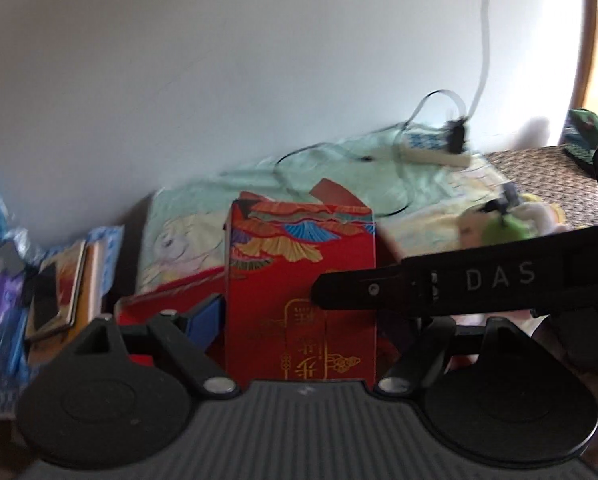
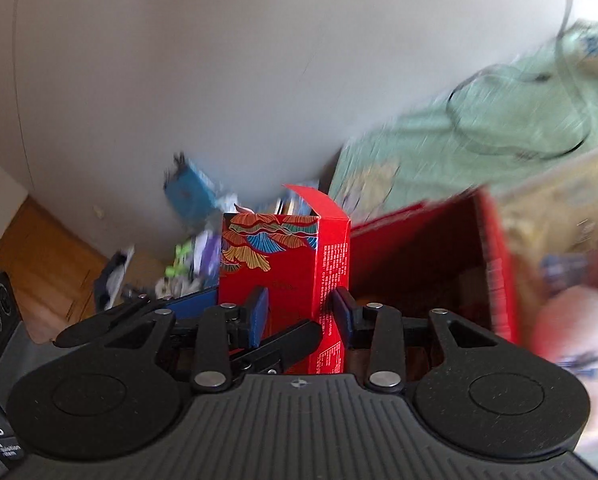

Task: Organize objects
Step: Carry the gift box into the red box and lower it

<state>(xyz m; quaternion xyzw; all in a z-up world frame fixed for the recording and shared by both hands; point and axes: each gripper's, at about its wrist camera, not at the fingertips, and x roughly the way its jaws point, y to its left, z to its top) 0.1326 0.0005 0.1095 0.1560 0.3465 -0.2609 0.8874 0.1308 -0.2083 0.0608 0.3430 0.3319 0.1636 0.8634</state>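
The tall red printed cardboard box point(image 2: 285, 280) stands upright, long axis vertical, its open top flap pointing up toward 12 o'clock. The right gripper point(image 2: 299, 312) clamps its glossy sides with blue pads. The left gripper point(image 1: 299, 320) frames the same carton; its grip cannot be judged. A larger open red box point(image 2: 439, 248) sits at 3 o'clock.

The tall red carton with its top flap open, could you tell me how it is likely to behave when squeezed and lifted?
The red carton looks like thin card, so it would probably dent under a hard squeeze from the right claw. It is tall and narrow, so likely to tip if nudged high. Its open flap suggests the top gives little stiffness.
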